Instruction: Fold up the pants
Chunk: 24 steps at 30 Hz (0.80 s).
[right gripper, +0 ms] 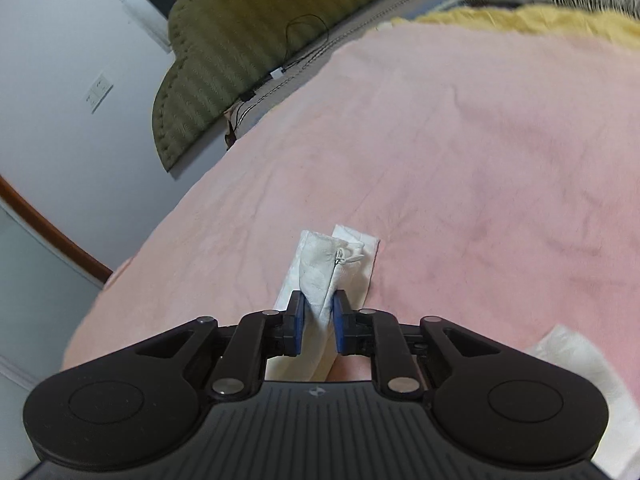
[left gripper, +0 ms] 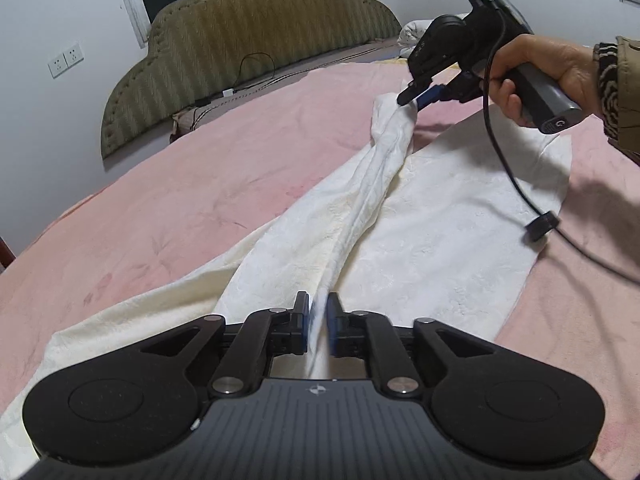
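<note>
White pants lie spread on a pink blanket. My left gripper is shut on a bunched edge of the pants at the near end. A raised ridge of cloth runs from it to the far end. There my right gripper, held by a hand, pinches the far edge. In the right wrist view the right gripper is shut on a white fold of the pants, whose hem with a loose thread sticks out past the pads.
An olive padded headboard stands at the far side with thin cables along its base. A black cable hangs from the right gripper across the pants. Yellow and patterned bedding lies at the far right. Wall sockets sit on the left.
</note>
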Available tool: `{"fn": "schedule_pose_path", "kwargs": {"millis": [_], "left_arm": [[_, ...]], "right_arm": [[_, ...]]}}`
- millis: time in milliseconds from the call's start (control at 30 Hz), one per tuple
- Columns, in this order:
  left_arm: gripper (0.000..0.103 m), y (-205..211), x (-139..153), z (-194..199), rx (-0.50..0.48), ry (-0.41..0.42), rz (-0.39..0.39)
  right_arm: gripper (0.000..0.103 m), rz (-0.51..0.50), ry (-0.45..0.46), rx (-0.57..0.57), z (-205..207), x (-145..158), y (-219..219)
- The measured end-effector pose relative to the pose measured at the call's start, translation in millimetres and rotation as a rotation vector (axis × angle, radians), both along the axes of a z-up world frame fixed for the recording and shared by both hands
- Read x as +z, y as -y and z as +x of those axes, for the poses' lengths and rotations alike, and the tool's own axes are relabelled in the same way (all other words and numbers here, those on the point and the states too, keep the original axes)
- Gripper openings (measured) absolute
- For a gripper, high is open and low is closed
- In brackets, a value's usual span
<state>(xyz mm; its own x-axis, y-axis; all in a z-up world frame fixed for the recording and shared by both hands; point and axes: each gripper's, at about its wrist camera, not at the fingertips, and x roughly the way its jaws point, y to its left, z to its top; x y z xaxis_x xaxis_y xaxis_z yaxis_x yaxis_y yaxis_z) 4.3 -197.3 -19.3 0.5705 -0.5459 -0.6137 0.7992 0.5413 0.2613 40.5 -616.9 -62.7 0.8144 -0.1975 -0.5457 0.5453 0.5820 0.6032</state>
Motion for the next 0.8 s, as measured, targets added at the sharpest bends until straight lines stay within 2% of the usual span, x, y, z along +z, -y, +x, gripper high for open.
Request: {"fn": "schedule_pose_path", "kwargs": {"millis": [67,200,233,267,300,333,400,533,600,667,733,800], "left_arm": [[0.020,2,-1,-1,0.003,0.015,0.007],[0.020,5,-2,-3,0.006,0.028,0.016],[0.014,5,-2,-4,0.003,0.031,0.022],[0.013,4,-1,-7,-0.001,0.040,0.022],[0.008,4,-1,-8,-0.005,0.045,0.017],[0.005,3,0,-8,-0.009,0.042,0.011],[0.003,2,1,-8,-0.009,0.036,0.001],[0.003,2,4,2,0.030,0.008,-0.021],[0.004,2,13,16,0.091,0.036,-0.034],[0.005,-3,35,32,0.211,0.101,-0.094],[0.005,-16,67,39,0.336,0.195,-0.198],[0.005,-30,94,34,0.362,0.234,-0.300]], "right_arm": [[0.033,0.019,-0.023,-0.018,12,-5,6],[0.034,0.041,-0.010,-0.029,22,-5,10],[0.034,0.029,-0.018,-0.033,25,-4,11],[0.030,0.029,-0.022,-0.037,25,-3,11],[0.017,0.026,-0.015,-0.037,21,-2,11],[0.011,0.012,-0.021,-0.037,20,-1,9],[0.009,0.003,-0.025,-0.033,16,2,9],[0.008,0.063,0.000,0.008,23,12,20],[0.008,0.086,0.078,0.061,36,35,23],[0.008,0.015,0.173,0.111,48,79,15],[0.008,-0.069,0.364,0.180,39,126,-2],[0.008,-0.166,0.515,0.214,12,157,-22]]}}
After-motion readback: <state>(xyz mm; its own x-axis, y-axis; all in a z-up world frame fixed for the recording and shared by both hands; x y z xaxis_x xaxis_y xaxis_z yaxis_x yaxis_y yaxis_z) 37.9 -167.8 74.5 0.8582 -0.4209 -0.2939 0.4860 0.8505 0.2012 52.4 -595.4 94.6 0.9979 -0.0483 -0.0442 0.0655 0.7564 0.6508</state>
